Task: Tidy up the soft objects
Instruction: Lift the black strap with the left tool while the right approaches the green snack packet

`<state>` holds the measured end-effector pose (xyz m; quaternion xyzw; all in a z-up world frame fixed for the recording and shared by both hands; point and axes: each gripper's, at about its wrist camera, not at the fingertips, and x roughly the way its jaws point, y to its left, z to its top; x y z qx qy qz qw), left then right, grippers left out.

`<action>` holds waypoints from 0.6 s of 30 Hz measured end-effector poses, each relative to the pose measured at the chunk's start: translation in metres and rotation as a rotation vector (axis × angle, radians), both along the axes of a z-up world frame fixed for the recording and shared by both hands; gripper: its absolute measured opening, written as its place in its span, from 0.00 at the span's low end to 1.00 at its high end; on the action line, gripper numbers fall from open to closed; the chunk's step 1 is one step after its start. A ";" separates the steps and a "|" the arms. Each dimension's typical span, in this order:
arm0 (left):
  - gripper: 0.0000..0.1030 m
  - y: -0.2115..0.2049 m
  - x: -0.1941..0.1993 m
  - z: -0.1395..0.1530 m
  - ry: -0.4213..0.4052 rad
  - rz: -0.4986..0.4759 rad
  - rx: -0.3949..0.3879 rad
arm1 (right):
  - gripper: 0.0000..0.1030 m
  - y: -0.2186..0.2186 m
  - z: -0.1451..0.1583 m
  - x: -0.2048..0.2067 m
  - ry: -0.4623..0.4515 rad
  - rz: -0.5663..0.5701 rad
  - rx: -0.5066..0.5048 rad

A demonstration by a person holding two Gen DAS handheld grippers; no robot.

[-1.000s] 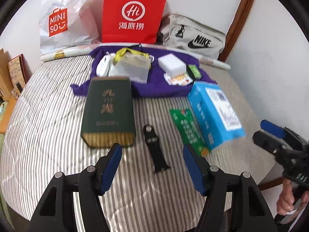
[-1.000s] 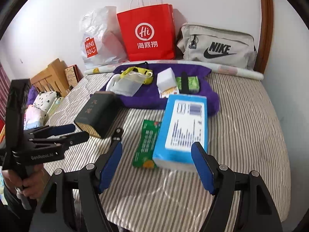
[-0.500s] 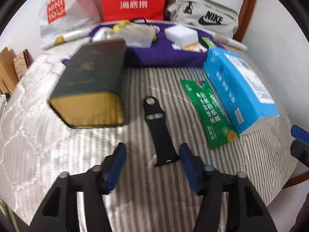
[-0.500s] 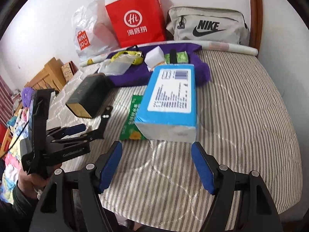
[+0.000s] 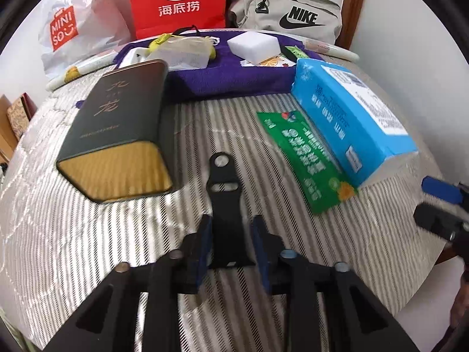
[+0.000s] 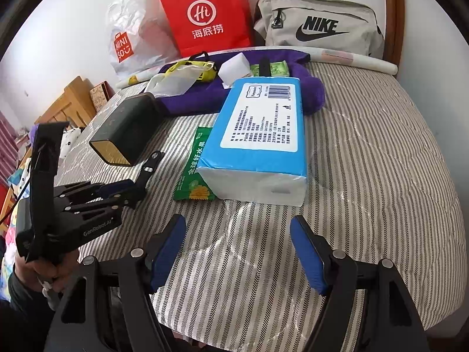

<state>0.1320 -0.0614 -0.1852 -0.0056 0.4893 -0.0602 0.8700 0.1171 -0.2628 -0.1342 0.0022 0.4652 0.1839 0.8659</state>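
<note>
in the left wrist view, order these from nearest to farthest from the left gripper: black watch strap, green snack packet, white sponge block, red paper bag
1. Black watch strap: between the closing jaws of the left gripper, on the striped cover.
2. Green snack packet: ahead to the right, beside the blue tissue pack.
3. White sponge block: farther back, on the purple cloth.
4. Red paper bag: farthest, against the wall.

A black watch strap (image 5: 227, 205) lies flat on the striped bed cover, its round-holed end pointing to 12 o'clock. At 2 o'clock from it lies a flat green snack packet (image 5: 307, 158), and touching that packet's right edge a blue pack of tissues (image 6: 261, 135) (white end facing the camera, label up).
</note>
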 end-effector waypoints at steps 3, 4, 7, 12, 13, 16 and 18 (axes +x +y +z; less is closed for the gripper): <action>0.40 -0.010 0.002 -0.003 -0.023 -0.002 0.043 | 0.71 0.001 -0.001 0.000 0.002 0.004 -0.001; 0.39 -0.012 0.003 -0.003 -0.031 -0.004 0.059 | 0.71 0.002 -0.001 0.000 0.001 0.007 0.001; 0.19 -0.009 0.001 -0.002 -0.039 -0.004 0.042 | 0.71 0.006 -0.001 -0.003 -0.011 0.030 0.011; 0.19 0.008 -0.010 0.000 0.003 -0.017 -0.013 | 0.69 0.025 -0.005 -0.007 -0.017 0.070 0.044; 0.19 0.012 -0.016 0.000 0.005 -0.018 -0.012 | 0.66 0.031 -0.006 -0.007 -0.020 0.079 0.043; 0.19 0.027 -0.033 0.000 0.008 -0.008 0.018 | 0.63 0.053 -0.007 -0.008 -0.033 0.120 0.025; 0.19 0.037 -0.039 0.002 0.006 0.011 0.019 | 0.63 0.072 -0.008 -0.008 -0.068 0.149 -0.022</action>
